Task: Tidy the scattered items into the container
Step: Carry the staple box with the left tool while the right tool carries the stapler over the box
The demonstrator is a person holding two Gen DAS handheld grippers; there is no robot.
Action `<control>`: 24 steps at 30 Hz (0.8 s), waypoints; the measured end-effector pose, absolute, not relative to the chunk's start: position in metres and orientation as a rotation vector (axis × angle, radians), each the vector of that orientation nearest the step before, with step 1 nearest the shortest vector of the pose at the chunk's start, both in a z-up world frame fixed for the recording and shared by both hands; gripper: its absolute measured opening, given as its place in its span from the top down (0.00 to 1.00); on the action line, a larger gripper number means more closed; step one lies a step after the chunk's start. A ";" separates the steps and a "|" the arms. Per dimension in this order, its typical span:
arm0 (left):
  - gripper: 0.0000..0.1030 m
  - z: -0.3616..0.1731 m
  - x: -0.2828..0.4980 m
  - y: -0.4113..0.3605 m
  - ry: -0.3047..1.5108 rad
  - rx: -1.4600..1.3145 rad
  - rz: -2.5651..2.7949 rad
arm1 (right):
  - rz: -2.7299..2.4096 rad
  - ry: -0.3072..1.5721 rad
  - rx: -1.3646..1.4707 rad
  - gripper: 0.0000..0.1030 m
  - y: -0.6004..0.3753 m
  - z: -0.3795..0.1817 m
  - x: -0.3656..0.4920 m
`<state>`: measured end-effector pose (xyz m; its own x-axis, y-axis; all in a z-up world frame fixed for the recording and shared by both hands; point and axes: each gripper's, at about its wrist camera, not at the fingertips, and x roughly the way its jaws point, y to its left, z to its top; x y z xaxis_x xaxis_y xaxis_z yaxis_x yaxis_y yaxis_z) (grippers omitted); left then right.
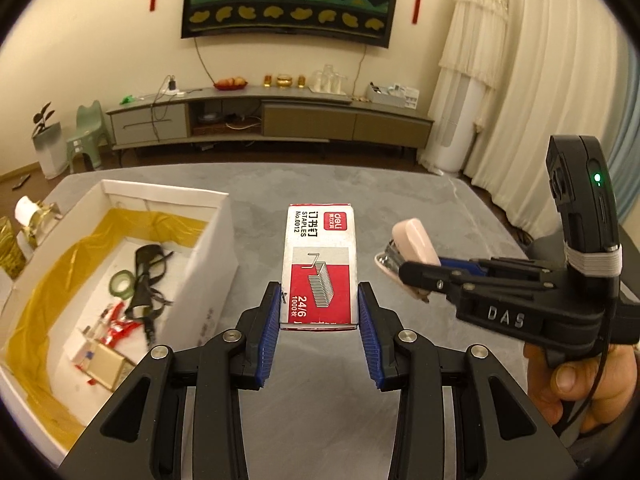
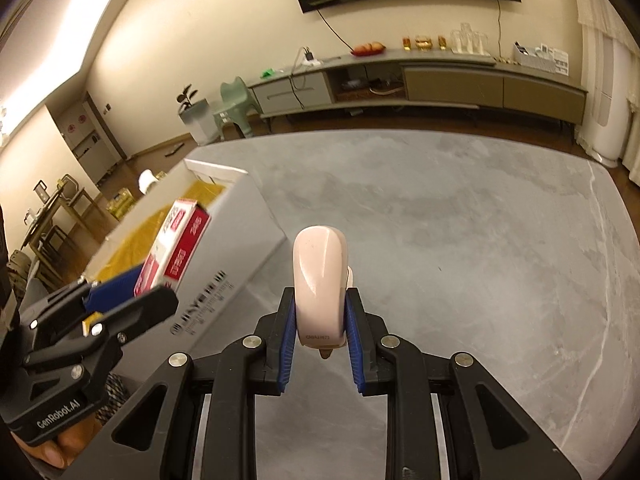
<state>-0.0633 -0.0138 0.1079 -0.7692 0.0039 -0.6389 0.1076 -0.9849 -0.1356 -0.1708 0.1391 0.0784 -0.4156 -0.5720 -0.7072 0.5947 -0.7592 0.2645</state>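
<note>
Staple box pinched in left tool, stapler clamped in right tool

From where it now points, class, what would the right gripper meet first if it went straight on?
Nothing nearby: the right gripper, shut on the pink stapler, points over bare grey table. The white box lies left of its line; depth is uncertain.

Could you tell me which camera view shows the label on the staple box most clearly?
The left wrist view: the staple box lies face-up in the left tool, its print readable. The right wrist view shows it only obliquely at the edge, blurred, over the white container.
</note>
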 end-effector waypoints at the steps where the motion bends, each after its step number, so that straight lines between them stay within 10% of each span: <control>1: 0.62 0.110 -0.059 -0.018 0.265 1.040 -2.889 | -2.181 0.034 1.063 0.76 0.136 0.082 -0.169; 24: 0.62 0.140 0.013 -0.098 0.353 0.874 -2.751 | -2.119 0.025 0.849 0.76 0.061 0.146 -0.117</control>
<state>0.0133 -0.0975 0.1399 -0.7947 -0.1466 -0.5890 0.2906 -0.9438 -0.1572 -0.1171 0.0607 0.1461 -0.4248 -0.6960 -0.5789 0.7096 -0.6531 0.2645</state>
